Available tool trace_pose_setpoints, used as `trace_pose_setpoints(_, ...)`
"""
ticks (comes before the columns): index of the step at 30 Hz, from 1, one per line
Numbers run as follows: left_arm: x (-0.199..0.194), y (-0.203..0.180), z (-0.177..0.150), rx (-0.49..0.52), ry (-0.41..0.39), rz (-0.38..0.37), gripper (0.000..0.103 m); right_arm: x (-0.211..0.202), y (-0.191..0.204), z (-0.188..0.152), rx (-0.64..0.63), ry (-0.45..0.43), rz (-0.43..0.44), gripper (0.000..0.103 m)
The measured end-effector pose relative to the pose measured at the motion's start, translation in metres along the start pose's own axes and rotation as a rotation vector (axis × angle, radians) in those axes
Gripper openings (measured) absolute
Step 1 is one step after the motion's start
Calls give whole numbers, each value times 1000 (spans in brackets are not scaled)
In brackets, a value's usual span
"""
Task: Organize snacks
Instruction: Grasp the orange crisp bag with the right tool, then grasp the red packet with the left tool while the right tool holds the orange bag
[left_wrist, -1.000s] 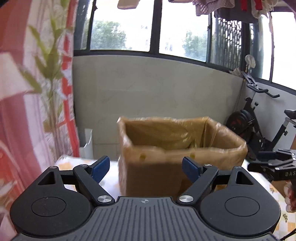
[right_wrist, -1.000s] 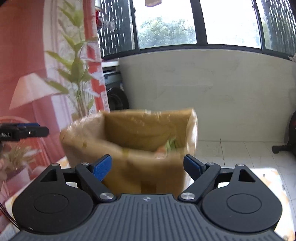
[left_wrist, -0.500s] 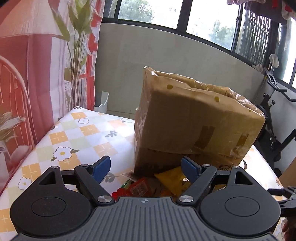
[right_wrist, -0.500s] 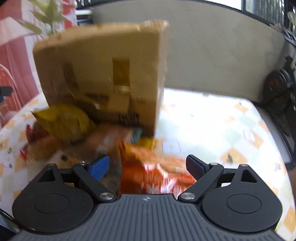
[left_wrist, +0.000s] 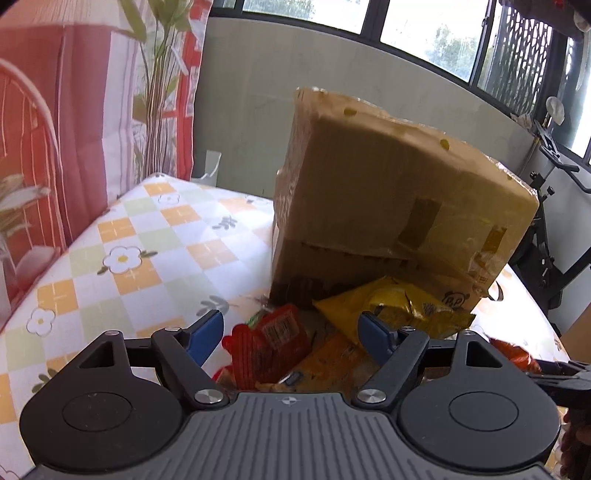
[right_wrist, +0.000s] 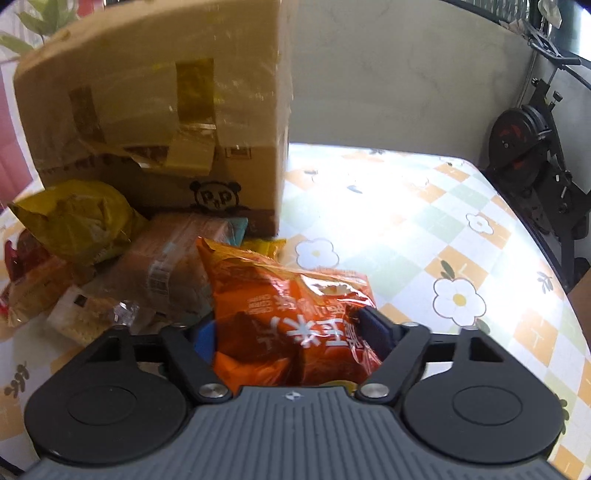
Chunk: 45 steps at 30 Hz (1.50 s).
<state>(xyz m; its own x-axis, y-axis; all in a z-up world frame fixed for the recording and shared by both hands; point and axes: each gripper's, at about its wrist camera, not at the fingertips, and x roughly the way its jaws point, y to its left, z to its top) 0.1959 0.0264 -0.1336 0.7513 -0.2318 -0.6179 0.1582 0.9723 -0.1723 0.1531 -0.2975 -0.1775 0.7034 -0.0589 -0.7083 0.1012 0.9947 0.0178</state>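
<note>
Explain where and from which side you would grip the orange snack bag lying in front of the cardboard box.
Grip the orange snack bag across its near crinkled end, coming from the front: the open right claw straddles it there, and its puffy middle would slip.

The cardboard box (right_wrist: 155, 110) bears a panda logo reading "PP".

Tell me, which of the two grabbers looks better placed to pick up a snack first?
The right gripper, probably. Its open jaws already sit either side of the orange chip bag beside the cardboard box. The left gripper is open too, but only hovers over the red packet and yellow bag, straddling neither.
</note>
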Motion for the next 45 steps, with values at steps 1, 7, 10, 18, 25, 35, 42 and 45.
trace_pose_setpoints(1, 1, 1, 0, -4, 1, -3, 81, -4, -1, 1, 8, -9, 9, 64)
trace_pose_setpoints(7, 3, -2, -3, 0, 9, -20, 81, -24, -3, 15, 37, -70, 94, 47)
trace_pose_setpoints(10, 5, -2, -5, -1, 19, -22, 81, -35, 1, 23, 31, -108, 137, 47)
trace_pose_setpoints(18, 17, 5, -15, 48, 65, 2, 81, -36, 13, 20, 26, -100, 188, 47)
trace_pose_setpoints(25, 42, 22, -7, 96, 64, 24, 66, -35, 10, 15, 46, -90, 188, 47)
trace_pose_setpoints(35, 83, 30, -6, 159, 127, -41, 61, -35, 11, 13, 49, -85, 184, 47)
trace_pose_setpoints(42, 85, 20, -28, 270, 156, 9, 61, -33, 10, 13, 53, -83, 184, 47)
trace_pose_setpoints(45, 83, 20, -30, 263, 158, 8, 44, -33, 11, 12, 54, -84, 185, 47)
